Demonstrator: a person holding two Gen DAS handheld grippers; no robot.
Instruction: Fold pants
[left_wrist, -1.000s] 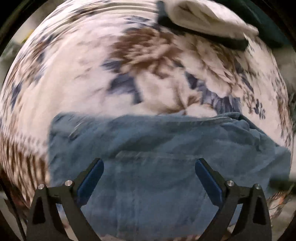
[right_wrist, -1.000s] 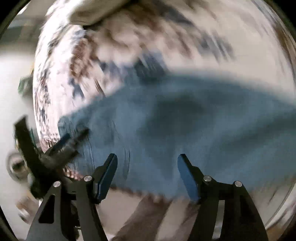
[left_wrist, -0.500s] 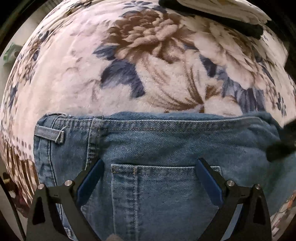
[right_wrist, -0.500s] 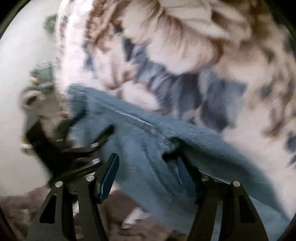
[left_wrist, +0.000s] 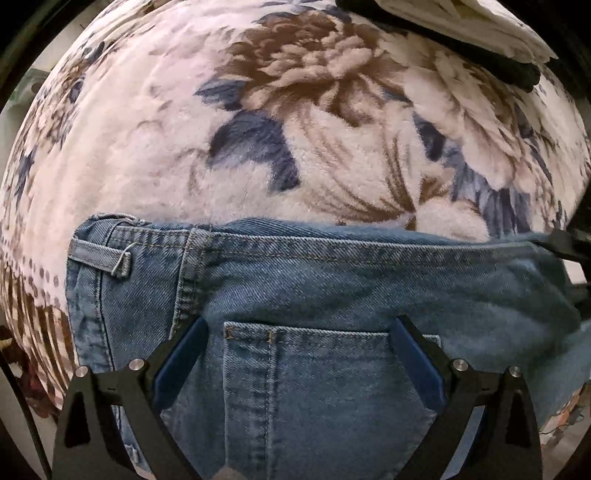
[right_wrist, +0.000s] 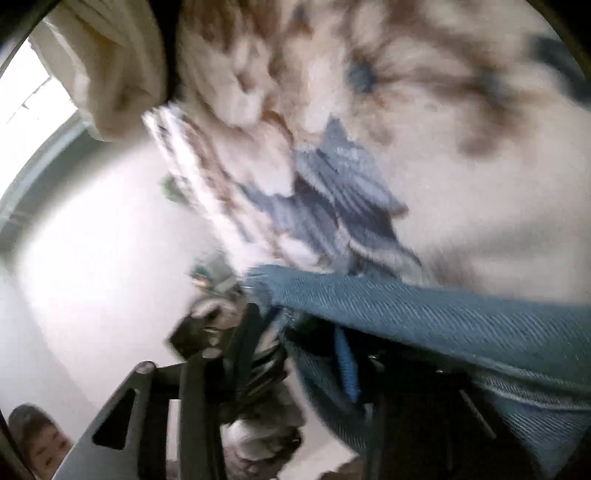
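Note:
Blue denim pants (left_wrist: 332, 288) lie on a floral blanket (left_wrist: 258, 129), waistband toward the far side, a back pocket (left_wrist: 325, 387) showing. My left gripper (left_wrist: 297, 354) is open just above the pocket, a finger on each side, holding nothing. In the blurred right wrist view my right gripper (right_wrist: 332, 354) is shut on the denim's edge (right_wrist: 443, 317), which drapes over its right finger. The right gripper's tip also shows at the right edge of the left wrist view (left_wrist: 569, 243), at the waistband's end.
Folded white and black cloth (left_wrist: 461, 22) lies at the blanket's far right. The blanket's edge and a pale floor (right_wrist: 92, 277) show in the right wrist view, with a beige cloth (right_wrist: 118, 74) at the top left.
The left gripper has moved lower and closer over the pocket. The right gripper went from open beside the jeans to shut on the denim's edge, and its view swung.

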